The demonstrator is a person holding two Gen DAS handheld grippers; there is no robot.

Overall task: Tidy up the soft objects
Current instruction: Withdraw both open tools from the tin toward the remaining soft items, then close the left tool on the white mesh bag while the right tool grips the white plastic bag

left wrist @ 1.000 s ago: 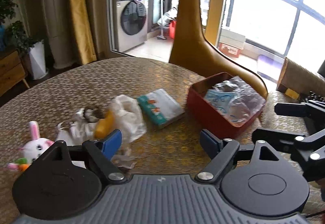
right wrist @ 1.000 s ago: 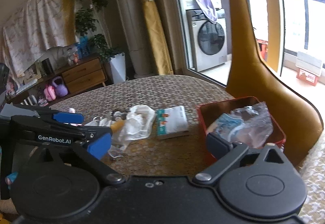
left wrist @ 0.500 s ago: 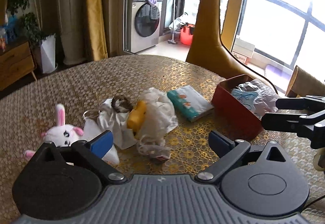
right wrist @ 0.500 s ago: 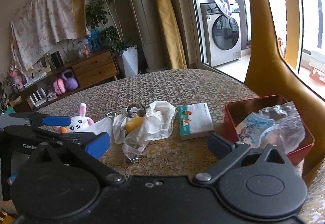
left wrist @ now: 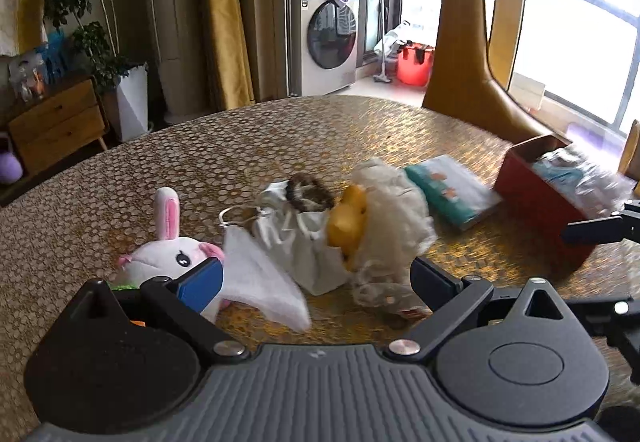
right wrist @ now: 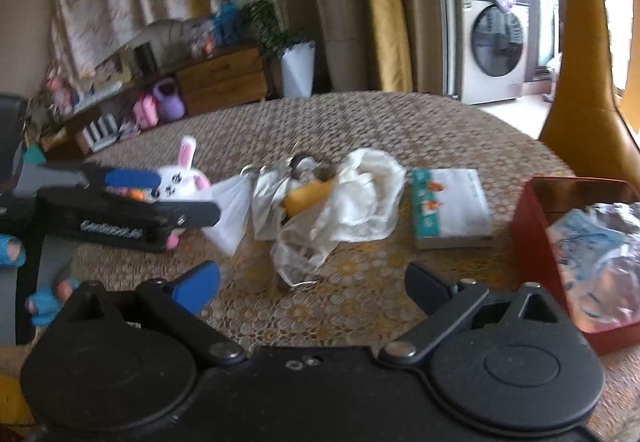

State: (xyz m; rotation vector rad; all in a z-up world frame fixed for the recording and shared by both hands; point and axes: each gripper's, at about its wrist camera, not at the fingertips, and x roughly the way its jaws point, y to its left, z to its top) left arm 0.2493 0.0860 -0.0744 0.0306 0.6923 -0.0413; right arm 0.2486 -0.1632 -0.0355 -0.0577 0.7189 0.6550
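Note:
A white bunny plush [left wrist: 172, 254] lies on the table just beyond my left gripper's blue pad. My left gripper [left wrist: 316, 282] is open over the near edge of a pile: a white cloth [left wrist: 260, 278], a white drawstring pouch [left wrist: 296, 238], a brown hair tie [left wrist: 308, 191], a yellow soft piece [left wrist: 348, 222] and a crumpled plastic bag [left wrist: 392, 209]. Nothing is held. My right gripper [right wrist: 312, 284] is open and empty, short of the same plastic bag [right wrist: 360, 197]. In the right wrist view the left gripper [right wrist: 172, 193] straddles the bunny [right wrist: 180, 173].
A tissue pack [left wrist: 452, 191] lies right of the pile. A red box [right wrist: 536, 217] with plastic bags inside stands at the right. The round table [left wrist: 240, 145] has a gold patterned cover. An ochre chair back [left wrist: 460, 53] rises behind it. A blue-gloved hand [right wrist: 12, 250] shows at left.
Both grippers have swung left and sunk toward the table. The bunny and the pile now sit ahead of them and the red box has slid to the right edge. The left jaws spread wider.

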